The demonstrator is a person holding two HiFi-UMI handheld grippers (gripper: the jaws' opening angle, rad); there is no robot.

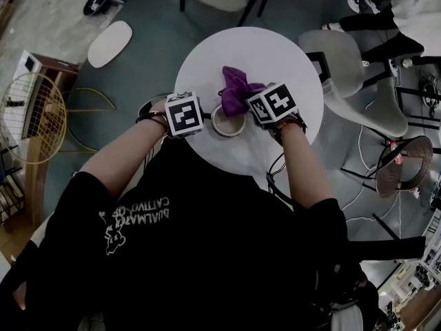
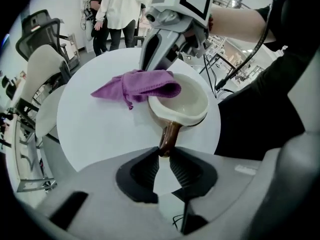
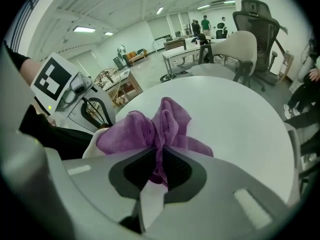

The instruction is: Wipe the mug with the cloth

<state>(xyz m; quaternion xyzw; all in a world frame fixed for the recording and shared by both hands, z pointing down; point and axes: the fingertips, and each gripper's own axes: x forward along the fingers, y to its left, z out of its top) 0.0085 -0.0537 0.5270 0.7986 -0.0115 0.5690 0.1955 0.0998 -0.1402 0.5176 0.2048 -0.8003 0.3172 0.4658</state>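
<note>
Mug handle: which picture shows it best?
The left gripper view: the brown mug handle sits pinched between the left gripper's jaws. The head view shows only the mug rim from above. The right gripper view shows just a pale sliver beside the cloth.

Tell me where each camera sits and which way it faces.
Head view: on the person's head, facing steeply down at the round white table; bare forearms show.
Left gripper view: on the left gripper, looking along jaws shut on the brown handle of the cream mug; right gripper opposite.
Right gripper view: on the right gripper, looking along jaws shut on the purple cloth.
All three share table and cloth.
</note>
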